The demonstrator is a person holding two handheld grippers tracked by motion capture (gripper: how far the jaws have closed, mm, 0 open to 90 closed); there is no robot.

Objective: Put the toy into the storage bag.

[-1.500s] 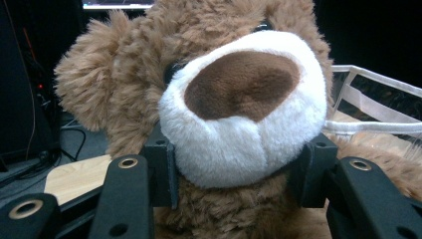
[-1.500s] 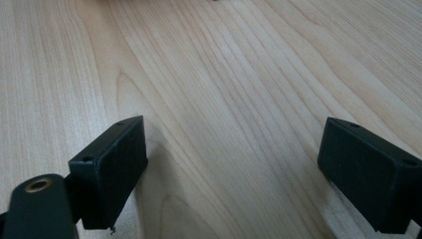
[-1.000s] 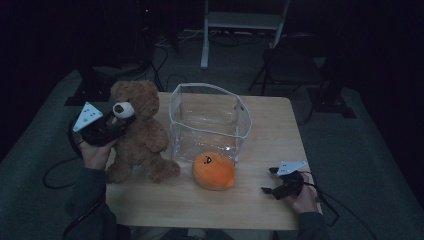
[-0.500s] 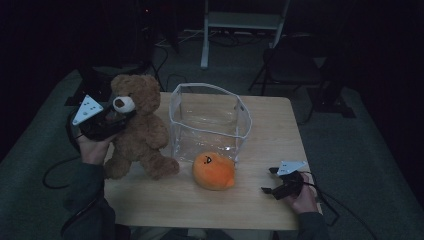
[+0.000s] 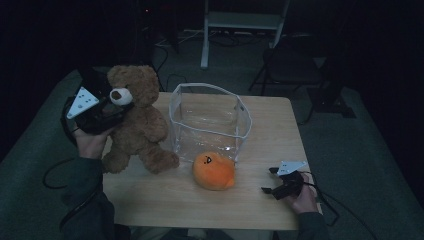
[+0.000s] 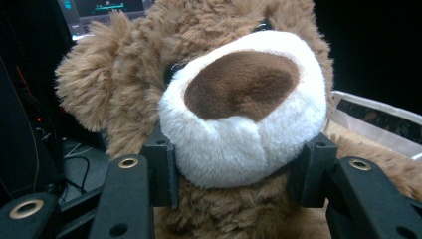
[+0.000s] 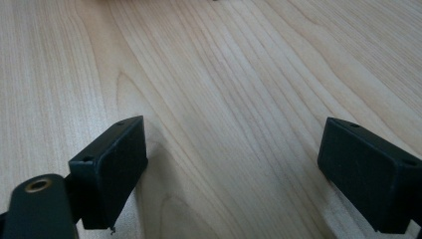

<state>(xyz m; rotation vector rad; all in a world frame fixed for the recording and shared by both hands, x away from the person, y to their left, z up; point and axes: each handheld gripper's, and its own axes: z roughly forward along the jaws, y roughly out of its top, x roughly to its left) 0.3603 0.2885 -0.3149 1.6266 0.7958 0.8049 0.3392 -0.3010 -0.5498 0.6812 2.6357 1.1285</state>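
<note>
A brown teddy bear stands at the left of the wooden table, its white muzzle turned toward my left gripper. That gripper is shut on the muzzle, one pad at each side. A clear soft-walled bin stands in the middle of the table. In front of the bin lies an orange round plush with a small face. My right gripper rests low over the table's front right, open, with bare wood between its pads.
The table's right side beyond the bin is bare wood. Behind the table stand a dark folding chair and a pale metal frame. Cables trail from both grippers off the table edges.
The left gripper has lifted with the bear's head in it, so the bear stands taller and more upright. The right gripper has kept still.
</note>
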